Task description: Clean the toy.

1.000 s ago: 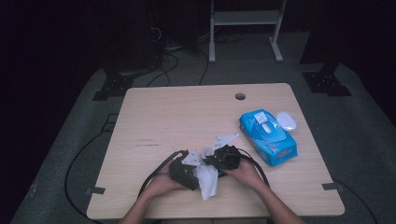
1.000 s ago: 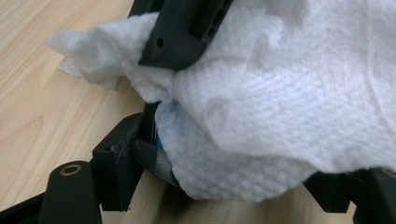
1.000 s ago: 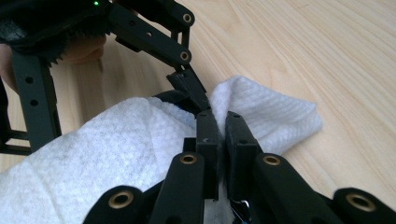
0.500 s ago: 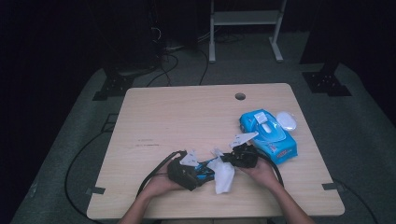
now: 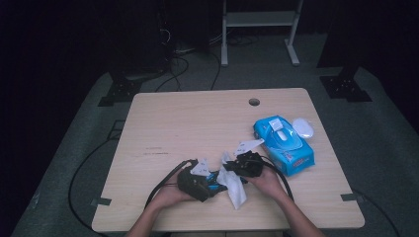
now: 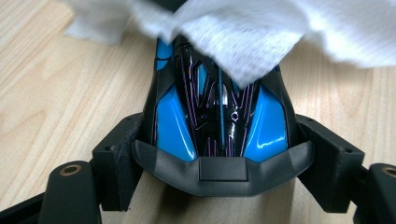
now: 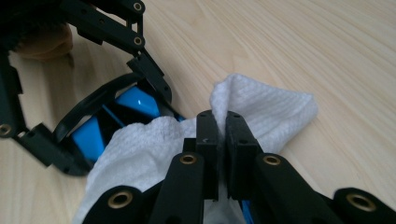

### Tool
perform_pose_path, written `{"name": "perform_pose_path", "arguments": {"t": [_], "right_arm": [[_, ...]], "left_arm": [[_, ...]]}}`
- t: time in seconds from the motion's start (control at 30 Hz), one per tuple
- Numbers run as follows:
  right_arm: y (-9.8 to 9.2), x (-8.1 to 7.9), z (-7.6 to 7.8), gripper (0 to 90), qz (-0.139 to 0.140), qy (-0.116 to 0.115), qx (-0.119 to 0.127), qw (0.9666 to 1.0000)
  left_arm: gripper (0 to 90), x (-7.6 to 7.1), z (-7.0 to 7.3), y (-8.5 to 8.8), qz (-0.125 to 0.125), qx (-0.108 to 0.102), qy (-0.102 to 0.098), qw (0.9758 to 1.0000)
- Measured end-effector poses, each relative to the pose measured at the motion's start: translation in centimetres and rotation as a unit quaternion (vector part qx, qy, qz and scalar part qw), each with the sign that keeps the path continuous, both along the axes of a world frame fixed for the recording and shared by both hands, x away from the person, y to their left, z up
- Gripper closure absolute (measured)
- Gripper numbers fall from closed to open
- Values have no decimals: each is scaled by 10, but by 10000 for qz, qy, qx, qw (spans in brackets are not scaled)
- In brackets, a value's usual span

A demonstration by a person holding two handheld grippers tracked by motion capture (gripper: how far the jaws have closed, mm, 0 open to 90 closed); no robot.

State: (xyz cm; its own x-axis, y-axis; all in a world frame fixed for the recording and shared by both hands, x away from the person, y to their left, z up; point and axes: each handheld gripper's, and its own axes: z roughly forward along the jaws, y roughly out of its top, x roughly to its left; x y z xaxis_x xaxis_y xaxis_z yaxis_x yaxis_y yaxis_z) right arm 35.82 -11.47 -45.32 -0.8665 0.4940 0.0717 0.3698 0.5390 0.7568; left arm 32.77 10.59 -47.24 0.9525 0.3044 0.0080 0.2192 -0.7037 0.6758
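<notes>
so the wiping is under way, not finished: the left gripper (image 6: 219, 177) is clamping the blue toy car (image 6: 219, 116) between its jaws on the counter (image 5: 197, 123), while the right gripper (image 7: 223, 135), jaws pinching the white wipe (image 7: 266, 109), is dragging it across the car; since the earlier frame it is sitting closer in.

Both grippers are matte black plastic — the left gripper (image 6: 219, 158) has blocky square pads, brass-ringed pivot holes low beside the jaws; the right gripper (image 7: 223, 135) shows 2 flat pads, 4 brass rivets behind them. Black cables trail back — forearms unsleeved.
</notes>
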Motion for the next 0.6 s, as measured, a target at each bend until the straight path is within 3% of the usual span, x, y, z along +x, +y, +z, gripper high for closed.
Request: {"name": "perform_pose_path", "arguments": {"t": [0.13,0.27,0.43,0.6], "right_arm": [[2,3,-2,849,17,-69,-175,9998],[-16,1,-1,848,-171,-156,-159,9996],[-38,-6,-5,848,-288,-78,-239,9993],[-54,-14,-8,848,-367,-71,-129,9992]], "left_arm": [[238,0,0,2,-28,38,-6,10000],[239,1,0,2,-38,43,18,10000],[238,1,0,2,-22,10,22,10000],[238,1,0,3,-21,-2,42,10000]]}}
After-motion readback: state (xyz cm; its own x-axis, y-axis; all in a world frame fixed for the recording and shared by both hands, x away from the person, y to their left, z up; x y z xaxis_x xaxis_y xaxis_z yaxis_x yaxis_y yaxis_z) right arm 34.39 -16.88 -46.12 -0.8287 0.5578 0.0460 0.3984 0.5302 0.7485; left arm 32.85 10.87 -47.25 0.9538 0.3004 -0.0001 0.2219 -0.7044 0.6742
